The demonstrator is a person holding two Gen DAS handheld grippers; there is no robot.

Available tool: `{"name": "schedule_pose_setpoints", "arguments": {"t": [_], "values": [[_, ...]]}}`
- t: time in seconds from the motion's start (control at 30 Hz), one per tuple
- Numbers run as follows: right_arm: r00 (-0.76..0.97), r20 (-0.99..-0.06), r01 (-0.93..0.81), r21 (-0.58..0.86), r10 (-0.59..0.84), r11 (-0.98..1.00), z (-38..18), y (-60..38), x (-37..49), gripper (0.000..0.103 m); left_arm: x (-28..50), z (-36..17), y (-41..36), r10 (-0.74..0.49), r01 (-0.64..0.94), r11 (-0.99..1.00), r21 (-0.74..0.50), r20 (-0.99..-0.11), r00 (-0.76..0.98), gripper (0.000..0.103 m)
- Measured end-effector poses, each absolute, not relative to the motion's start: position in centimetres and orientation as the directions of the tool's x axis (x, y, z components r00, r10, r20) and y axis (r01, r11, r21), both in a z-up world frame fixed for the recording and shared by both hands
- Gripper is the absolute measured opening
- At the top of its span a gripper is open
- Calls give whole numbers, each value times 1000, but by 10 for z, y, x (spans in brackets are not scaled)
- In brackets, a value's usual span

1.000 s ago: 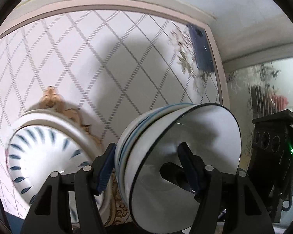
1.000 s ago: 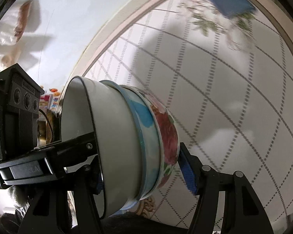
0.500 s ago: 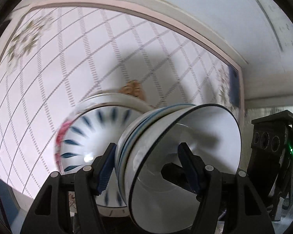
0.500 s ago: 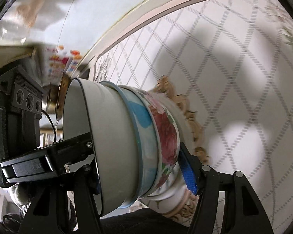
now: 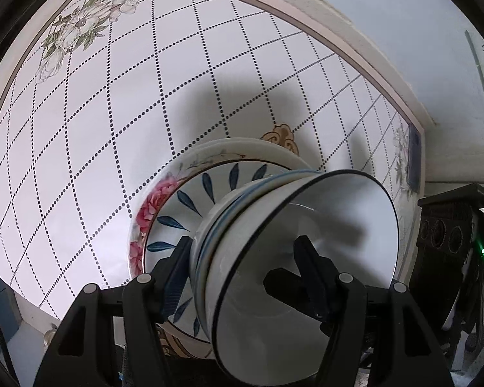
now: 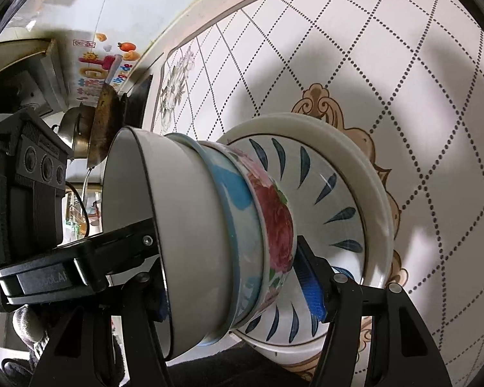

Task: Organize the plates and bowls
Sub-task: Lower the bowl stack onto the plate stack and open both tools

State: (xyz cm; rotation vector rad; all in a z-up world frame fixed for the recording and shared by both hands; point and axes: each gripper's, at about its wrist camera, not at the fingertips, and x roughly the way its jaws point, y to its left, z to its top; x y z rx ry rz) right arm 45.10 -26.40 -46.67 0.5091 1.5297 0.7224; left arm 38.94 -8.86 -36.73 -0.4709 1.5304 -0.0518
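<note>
Both grippers are shut on one nested stack of bowls (image 5: 293, 258), gripping it from opposite sides. My left gripper (image 5: 242, 267) has one finger inside the white black-rimmed top bowl and one under the stack. My right gripper (image 6: 232, 271) clamps the same bowl stack (image 6: 209, 232): white bowl, blue-patterned bowl, rose-patterned bowl. The stack hangs just above a stack of plates (image 5: 190, 206) whose top plate has blue leaf marks, also in the right wrist view (image 6: 335, 193). Whether the bowls touch the plate I cannot tell.
The plates sit on a white table (image 5: 113, 122) with a dotted diamond pattern and flower prints. A blue phone (image 5: 414, 154) lies at its far edge. Pots and a colourful box (image 6: 103, 64) stand beyond the table in the right wrist view.
Both grippers carried the bowl stack across the table until it came over the plate stack. The plates now sit right under the bowls. The grip is unchanged.
</note>
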Motion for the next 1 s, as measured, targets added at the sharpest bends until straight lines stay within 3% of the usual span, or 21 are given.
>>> {"name": "schedule_pose_setpoints", "arguments": {"t": [0.6, 1.0], "values": [[-96, -733, -82, 680, 674, 728, -481, -249, 445, 65, 390, -378, -86, -319, -238, 917, -319, -947, 40, 62], [-2, -810, -85, 584, 586, 807, -445, -275, 422, 65, 364, -332, -79, -205, -120, 968, -221, -970, 131, 62]]}}
